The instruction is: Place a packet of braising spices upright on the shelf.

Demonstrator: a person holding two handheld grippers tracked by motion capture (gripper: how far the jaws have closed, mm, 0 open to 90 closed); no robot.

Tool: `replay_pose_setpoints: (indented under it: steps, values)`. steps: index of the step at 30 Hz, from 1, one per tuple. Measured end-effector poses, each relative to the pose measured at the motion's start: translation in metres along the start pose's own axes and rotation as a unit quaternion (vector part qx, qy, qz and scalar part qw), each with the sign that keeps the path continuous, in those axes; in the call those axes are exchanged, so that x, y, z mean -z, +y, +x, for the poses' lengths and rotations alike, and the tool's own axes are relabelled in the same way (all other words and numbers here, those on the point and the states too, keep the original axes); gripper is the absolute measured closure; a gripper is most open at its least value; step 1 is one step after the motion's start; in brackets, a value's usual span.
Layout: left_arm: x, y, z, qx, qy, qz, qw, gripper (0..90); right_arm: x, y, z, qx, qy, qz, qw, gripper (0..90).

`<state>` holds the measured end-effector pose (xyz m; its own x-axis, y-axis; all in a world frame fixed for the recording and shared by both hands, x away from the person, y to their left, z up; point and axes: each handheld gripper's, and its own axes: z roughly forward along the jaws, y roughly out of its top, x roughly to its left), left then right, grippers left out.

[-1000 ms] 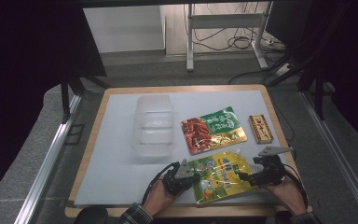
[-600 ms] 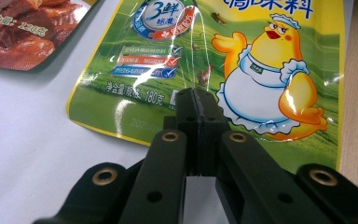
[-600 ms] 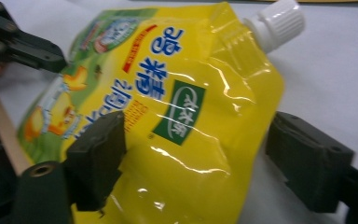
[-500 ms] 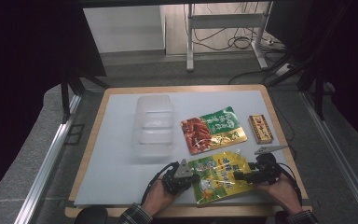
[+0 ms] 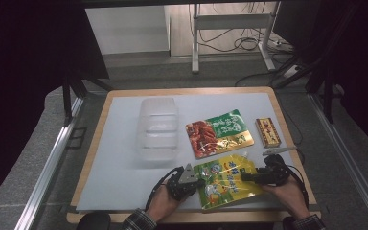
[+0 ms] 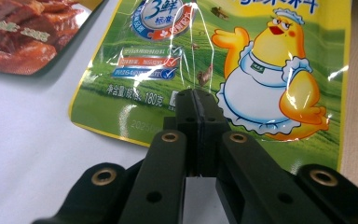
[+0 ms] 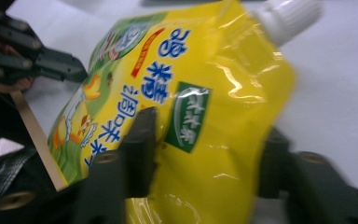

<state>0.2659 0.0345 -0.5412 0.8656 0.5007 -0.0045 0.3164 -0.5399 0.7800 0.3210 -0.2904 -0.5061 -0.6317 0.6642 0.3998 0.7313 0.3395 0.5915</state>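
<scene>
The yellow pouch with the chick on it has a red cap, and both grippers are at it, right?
Not quite: the cap is white, as the right gripper view shows. The yellow pouch does have the left gripper and the right gripper at it.

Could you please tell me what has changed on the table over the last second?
The right gripper has just been closing its jaws around the spout end of the yellow pouch; whether they grip yet is unclear. The left gripper stays shut on the pouch's other end. The red pouch, clear container and small box have not moved.
</scene>
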Motion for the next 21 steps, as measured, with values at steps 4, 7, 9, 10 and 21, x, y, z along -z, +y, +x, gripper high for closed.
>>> replay_pose_setpoints:
  steps: [4,7,9,10,21]
  values:
    - [0.001,0.000,-0.003,-0.006,0.010,-0.002,0.9999,89.5,0.007,0.000,-0.002,-0.005,0.014,-0.017,0.9997,76.0]
    - [0.004,0.002,-0.003,-0.006,0.014,0.000,0.9999,88.3,0.009,0.004,0.000,-0.003,0.026,-0.021,0.9994,84.4]
    - [0.007,0.002,-0.003,-0.004,0.018,-0.002,0.9998,85.3,0.010,0.006,0.003,0.004,0.021,-0.021,0.9995,85.9]
    - [0.008,0.002,-0.003,-0.001,0.019,-0.004,0.9998,83.8,0.010,0.007,0.005,0.007,0.019,-0.024,0.9995,86.2]
    - [0.027,0.002,-0.006,0.006,0.020,-0.006,0.9998,61.7,0.017,0.023,0.014,0.016,0.046,-0.037,0.9981,86.7]
